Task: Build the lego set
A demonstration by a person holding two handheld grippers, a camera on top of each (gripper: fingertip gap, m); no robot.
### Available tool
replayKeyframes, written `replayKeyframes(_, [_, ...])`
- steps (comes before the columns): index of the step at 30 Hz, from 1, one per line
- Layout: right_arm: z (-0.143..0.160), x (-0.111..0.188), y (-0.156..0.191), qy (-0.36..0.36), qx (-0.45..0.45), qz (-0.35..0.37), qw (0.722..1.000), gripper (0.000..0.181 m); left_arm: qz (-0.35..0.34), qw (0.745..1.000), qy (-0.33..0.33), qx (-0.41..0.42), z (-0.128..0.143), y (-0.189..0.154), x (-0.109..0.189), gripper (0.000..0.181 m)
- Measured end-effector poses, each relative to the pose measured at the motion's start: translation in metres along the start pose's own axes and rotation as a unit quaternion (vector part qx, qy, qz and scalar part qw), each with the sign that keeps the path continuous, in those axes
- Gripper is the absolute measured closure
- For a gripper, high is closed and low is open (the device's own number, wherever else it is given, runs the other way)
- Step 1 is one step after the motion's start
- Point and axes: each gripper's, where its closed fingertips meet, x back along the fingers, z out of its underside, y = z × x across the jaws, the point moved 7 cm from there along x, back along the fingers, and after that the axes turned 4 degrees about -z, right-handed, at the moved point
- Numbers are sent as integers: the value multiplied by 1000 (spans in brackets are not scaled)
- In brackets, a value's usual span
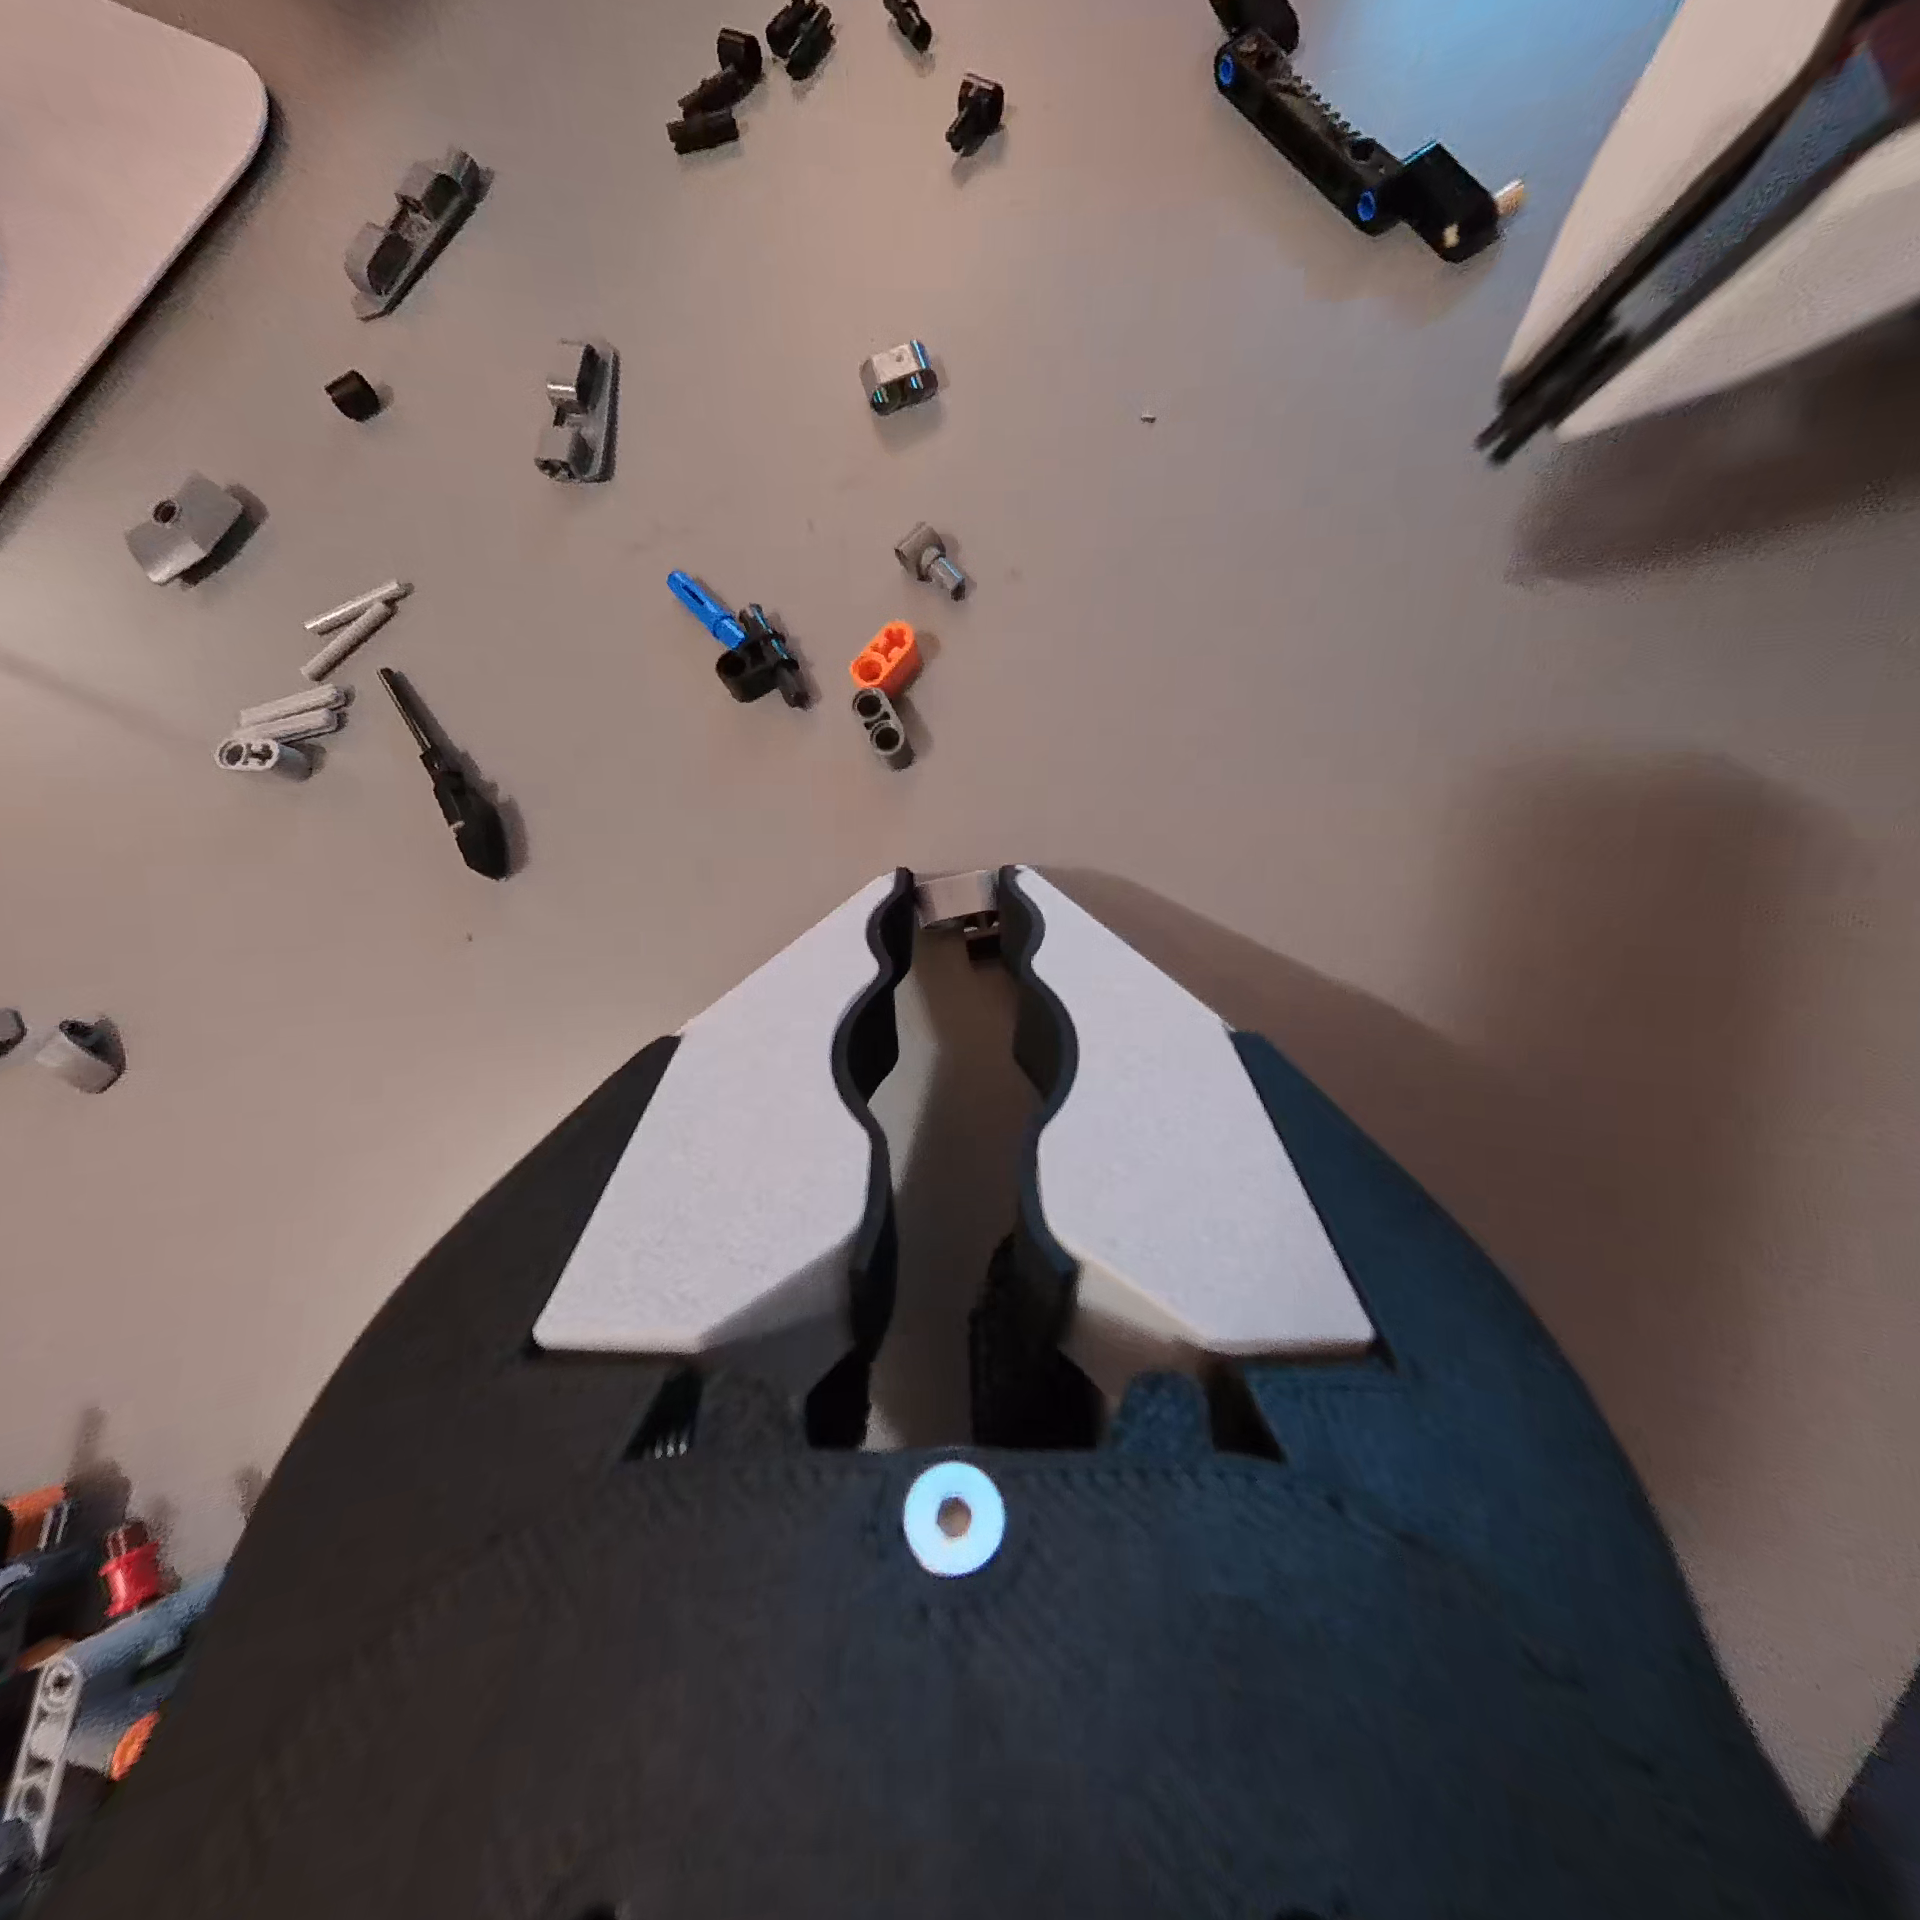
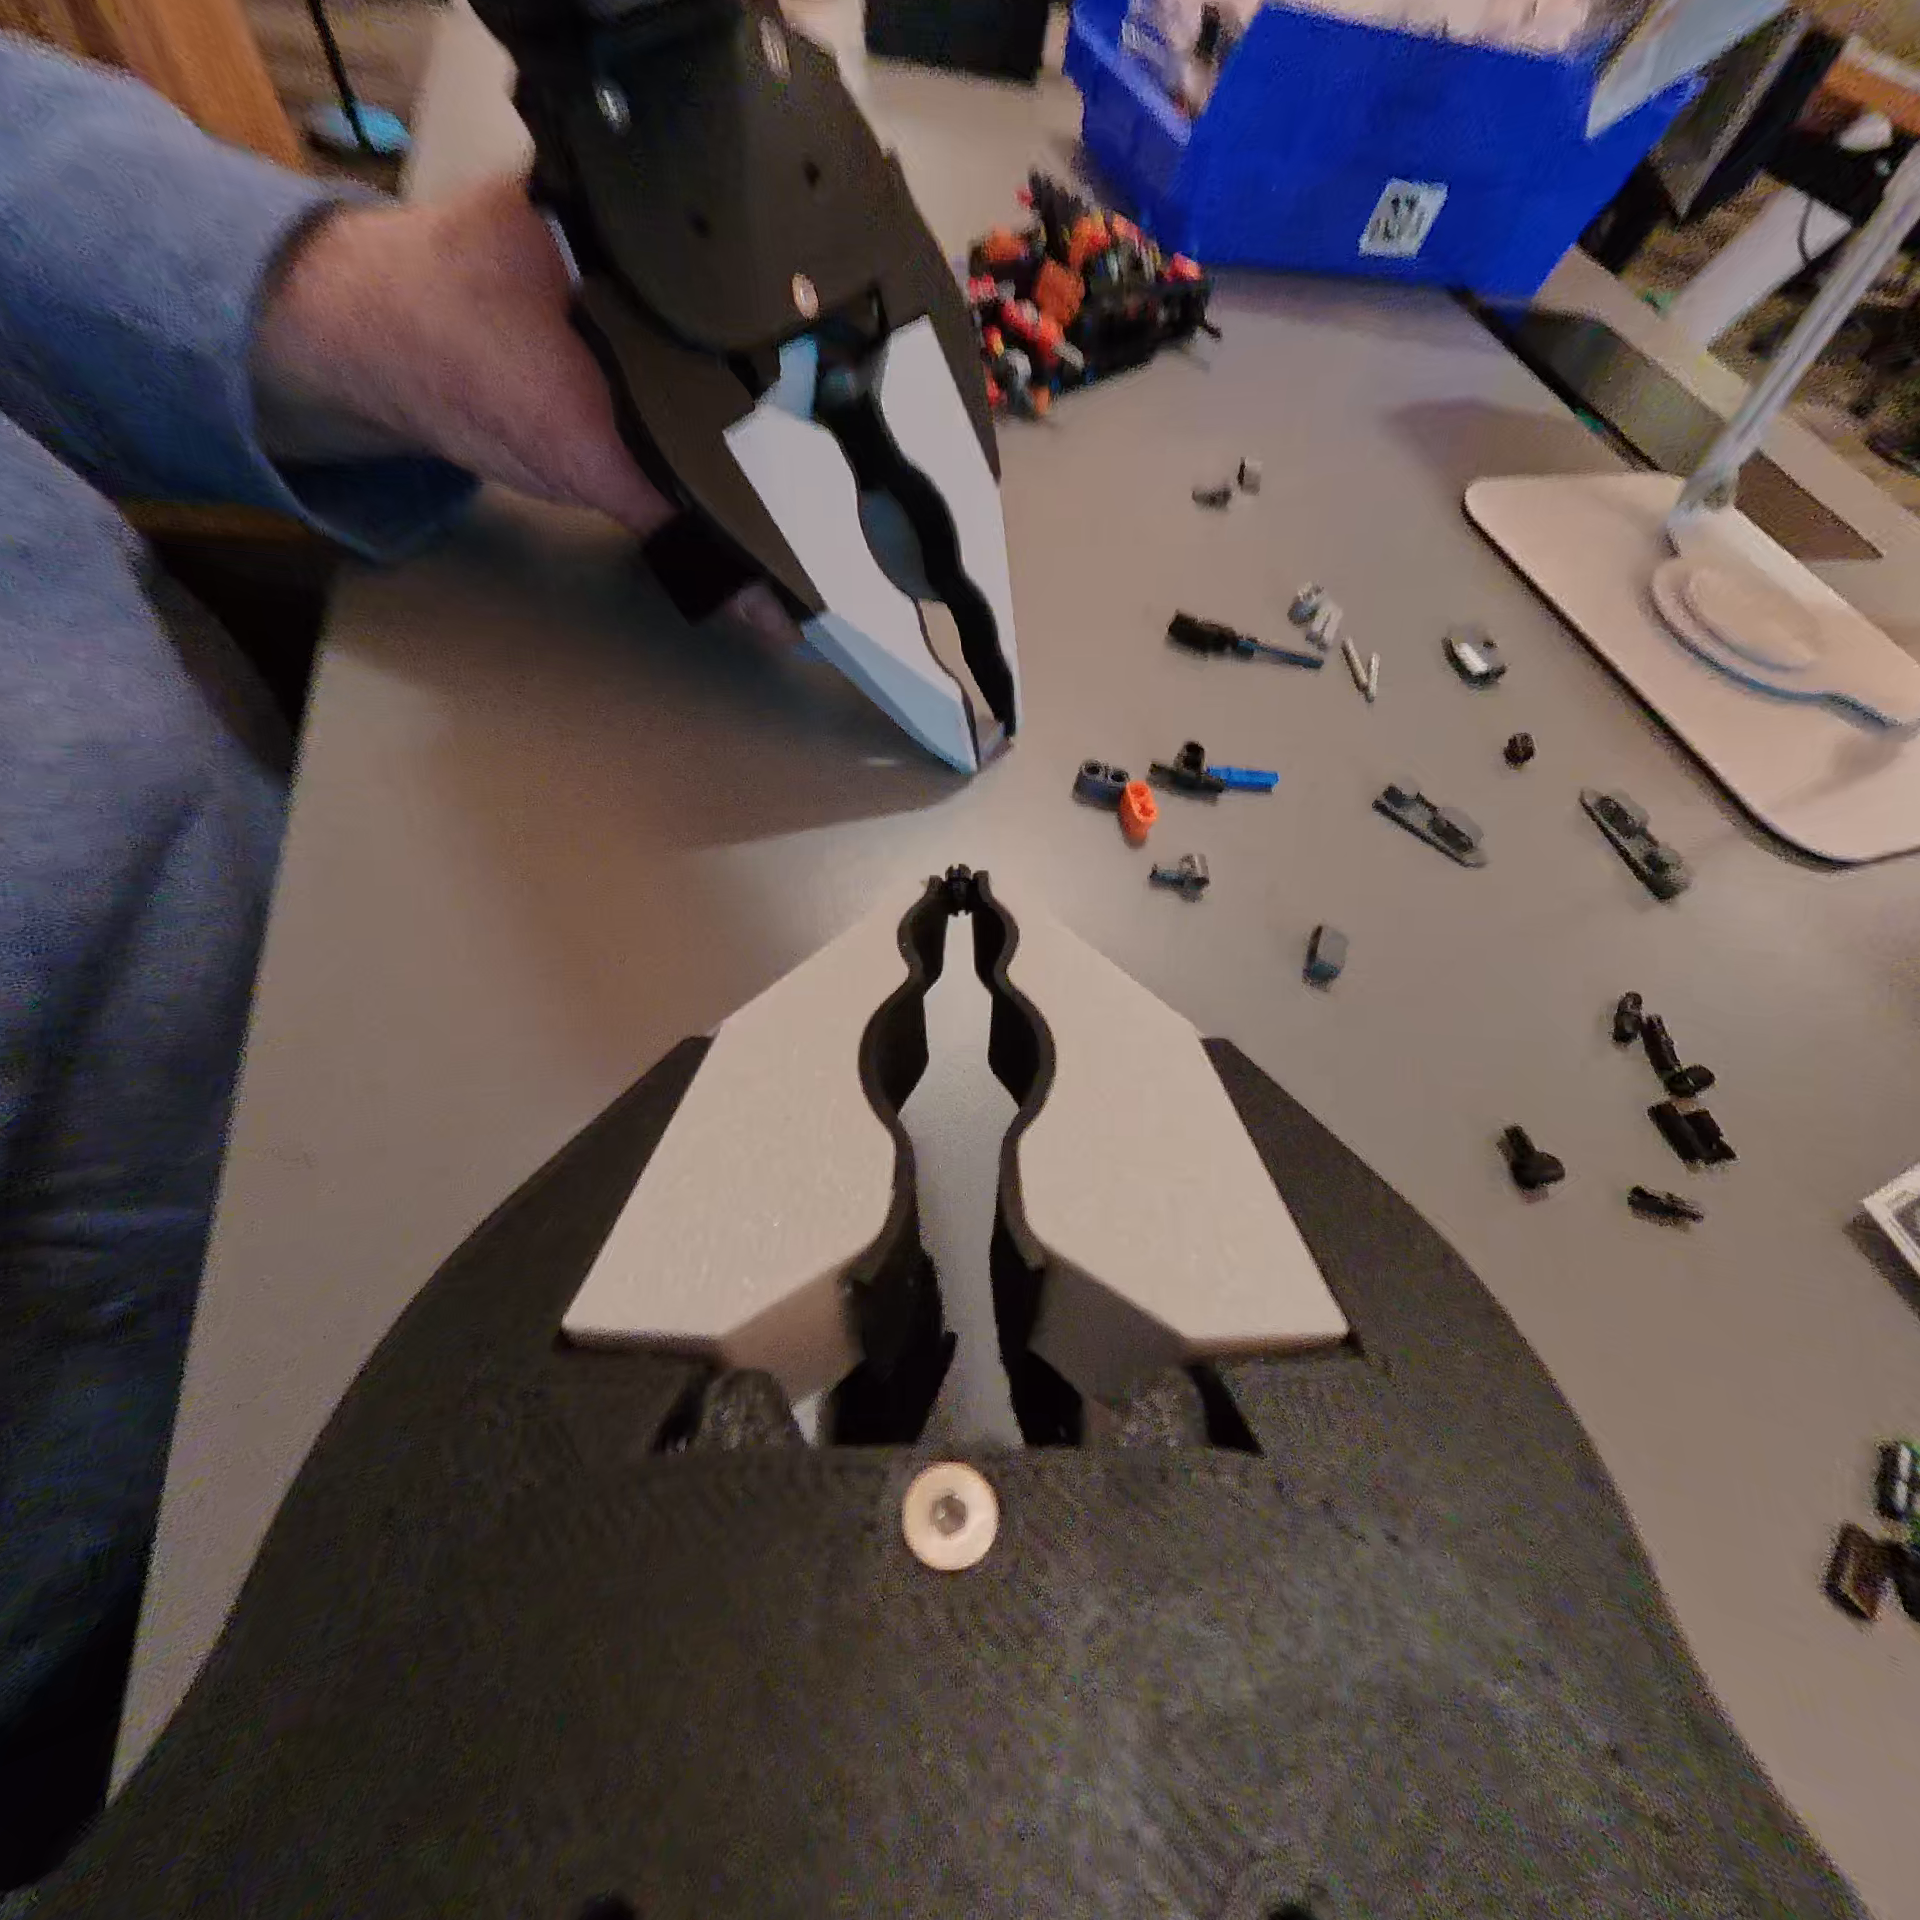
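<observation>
Fingertips of the left gripper [image 1: 958, 896] are pinching a grey piece [image 1: 954, 900] above the worktop [image 1: 1195, 727]; the right gripper [image 2: 963, 891] is nipping, seemingly, a black pin [image 2: 960, 889]. Only the right wrist view is showing the blue bin [image 2: 1382, 156].

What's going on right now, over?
Left gripper shut on small grey piece. Right gripper shut on tiny black piece. Loose parts scattered on table; nothing between them.

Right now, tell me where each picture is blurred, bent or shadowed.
Left wrist view: sharp on the small grey brick pinched in the left tool; the pale tool at upper right is motion-smeared and casts a broad shadow. Right wrist view: wide-angle bending curves the grey tabletop; the blue plastic bin is soft.
</observation>
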Motion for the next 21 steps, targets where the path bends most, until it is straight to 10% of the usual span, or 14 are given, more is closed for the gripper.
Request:
replayKeyframes(1, [1,-5,1,18,4,8,1000,180,-2,1000,-1,1,0,1,-1,168])
replayKeyframes(21, [16,-25,-9,85,-18,77,993,179,-28,999,-17,15,-2,6,-6,158])
